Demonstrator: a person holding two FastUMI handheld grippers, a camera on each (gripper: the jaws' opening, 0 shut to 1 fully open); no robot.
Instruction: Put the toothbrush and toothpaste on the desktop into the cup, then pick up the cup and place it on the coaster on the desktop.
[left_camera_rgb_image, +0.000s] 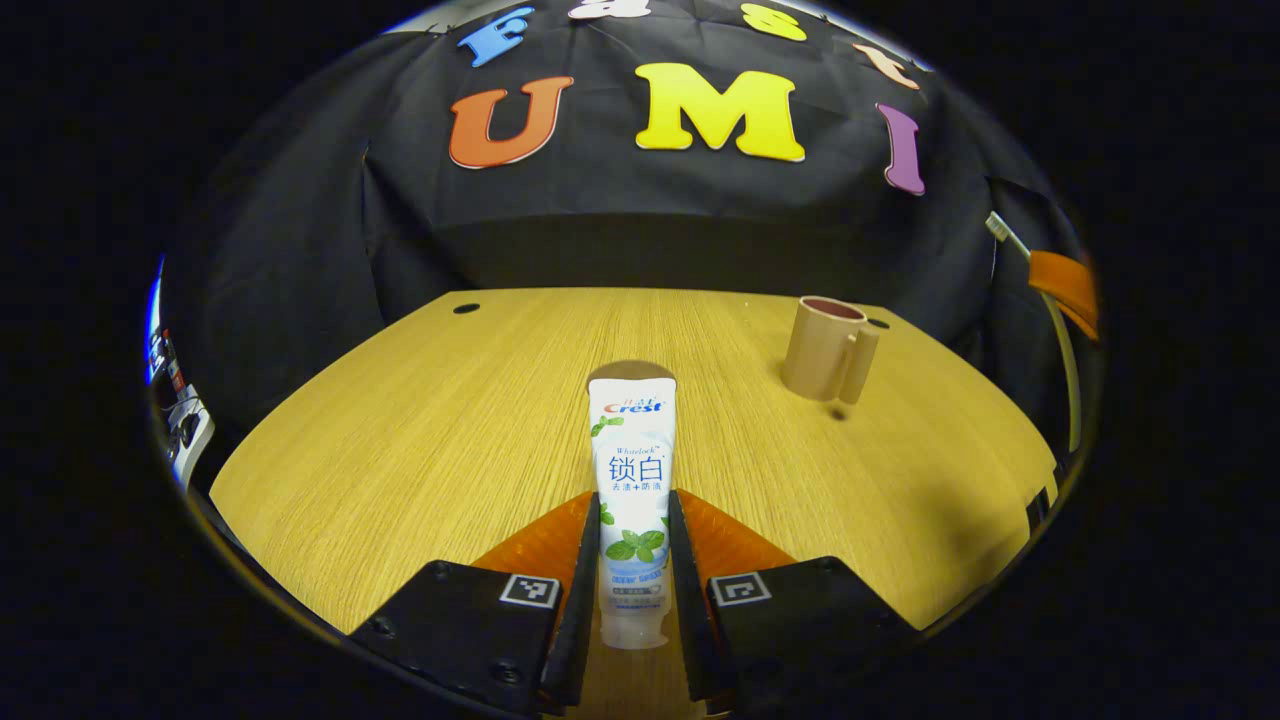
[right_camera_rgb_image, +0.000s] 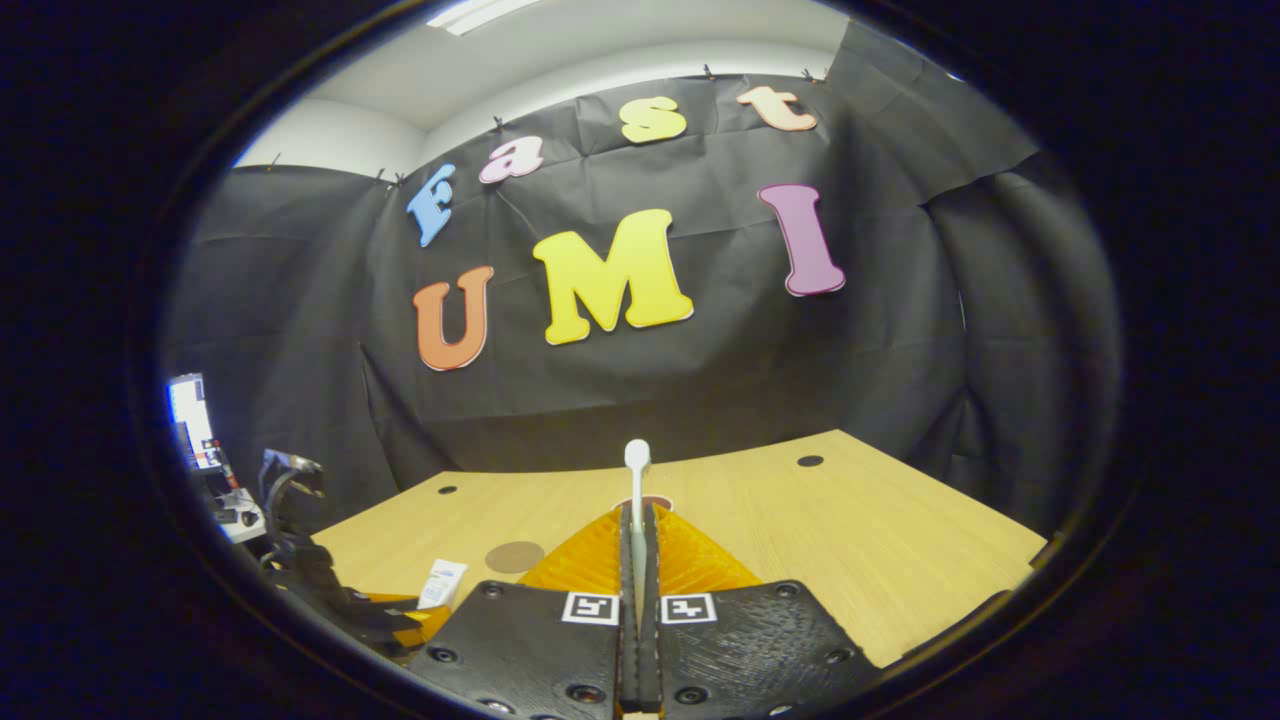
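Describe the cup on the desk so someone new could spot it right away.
Start at the wooden desk in front of the black cloth wall. In the left gripper view the cup stands upright toward its far right side. It is tan, open-topped, with a handle, unlike the white toothpaste tube.

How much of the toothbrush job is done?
Nothing is in the tan plastic cup with a handle yet. In hand: the left hand-held gripper clamps the white toothpaste tube above the wooden desktop, and the right hand-held gripper pinches the pale, slim toothbrush. Left: drop both into the cup, then carry it to the round brown coaster.
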